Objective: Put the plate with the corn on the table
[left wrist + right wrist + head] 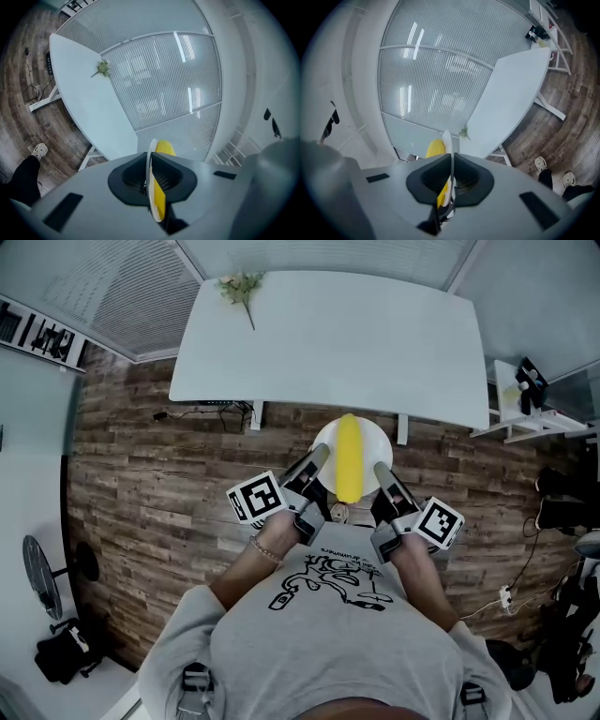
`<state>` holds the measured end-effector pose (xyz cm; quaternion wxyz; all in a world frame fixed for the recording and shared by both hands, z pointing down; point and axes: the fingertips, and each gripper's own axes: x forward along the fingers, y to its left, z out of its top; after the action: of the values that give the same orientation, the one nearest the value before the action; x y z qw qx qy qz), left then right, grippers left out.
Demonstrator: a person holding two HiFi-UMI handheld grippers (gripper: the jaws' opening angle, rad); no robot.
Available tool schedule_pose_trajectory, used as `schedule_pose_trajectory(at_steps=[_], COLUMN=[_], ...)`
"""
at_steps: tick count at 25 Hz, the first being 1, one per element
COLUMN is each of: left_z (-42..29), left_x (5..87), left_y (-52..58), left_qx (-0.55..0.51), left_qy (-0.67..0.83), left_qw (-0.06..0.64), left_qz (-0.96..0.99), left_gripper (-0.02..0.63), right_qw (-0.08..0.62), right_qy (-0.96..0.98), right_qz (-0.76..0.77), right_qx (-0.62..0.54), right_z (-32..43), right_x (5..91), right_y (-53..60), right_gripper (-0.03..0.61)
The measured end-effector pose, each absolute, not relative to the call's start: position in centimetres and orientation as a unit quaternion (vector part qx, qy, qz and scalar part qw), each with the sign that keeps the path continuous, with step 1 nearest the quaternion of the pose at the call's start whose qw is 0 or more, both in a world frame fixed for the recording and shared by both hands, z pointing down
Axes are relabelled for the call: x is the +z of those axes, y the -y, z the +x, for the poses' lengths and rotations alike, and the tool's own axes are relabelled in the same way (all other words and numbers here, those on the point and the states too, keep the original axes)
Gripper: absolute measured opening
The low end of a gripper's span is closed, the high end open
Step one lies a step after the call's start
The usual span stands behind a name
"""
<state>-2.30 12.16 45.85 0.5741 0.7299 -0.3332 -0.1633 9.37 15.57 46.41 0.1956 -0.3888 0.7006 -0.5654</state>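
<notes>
A white plate [371,439] with a yellow corn cob [349,457] on it hangs in the air just short of the white table [328,334]. My left gripper [317,463] is shut on the plate's left rim and my right gripper [382,472] is shut on its right rim. In the left gripper view the plate [151,159] shows edge-on between the jaws, with the corn [161,197] beside it. The right gripper view has the plate's rim [448,145] pinched the same way, the corn [435,148] to its left.
A small sprig of flowers [242,287] lies at the table's far left corner. Cables [220,412] trail on the wood floor under the table's near edge. A white shelf unit [525,409] stands at the right, a fan [42,573] at the left.
</notes>
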Motion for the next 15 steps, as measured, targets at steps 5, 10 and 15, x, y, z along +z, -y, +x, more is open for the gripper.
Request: schedule_pose_trajectory(at_steps=[5, 10, 15], left_z=[-2.3, -2.3, -3.3], left_x=[46.3, 46.2, 46.0], left_y=[-8.2, -3.6, 1.4], left_qx=[-0.165, -0.158, -0.153], left_qy=[0.330, 0.325, 0.320], left_qw=[0.574, 0.576, 0.580], left_qz=[0.731, 0.734, 0.733], left_gripper=[0.034, 0.034, 0.034], right_qw=[0.196, 0.199, 0.199], right_qy=[-0.696, -0.689, -0.685], right_qz=[-0.398, -0.403, -0.408], right_qx=[-0.565, -0.569, -0.570], right_z=[9.5, 9.3, 8.3], right_x=[46.8, 46.8, 46.5], right_y=[-11.8, -7.3, -2.4], right_gripper=[0.017, 0.017, 0.017])
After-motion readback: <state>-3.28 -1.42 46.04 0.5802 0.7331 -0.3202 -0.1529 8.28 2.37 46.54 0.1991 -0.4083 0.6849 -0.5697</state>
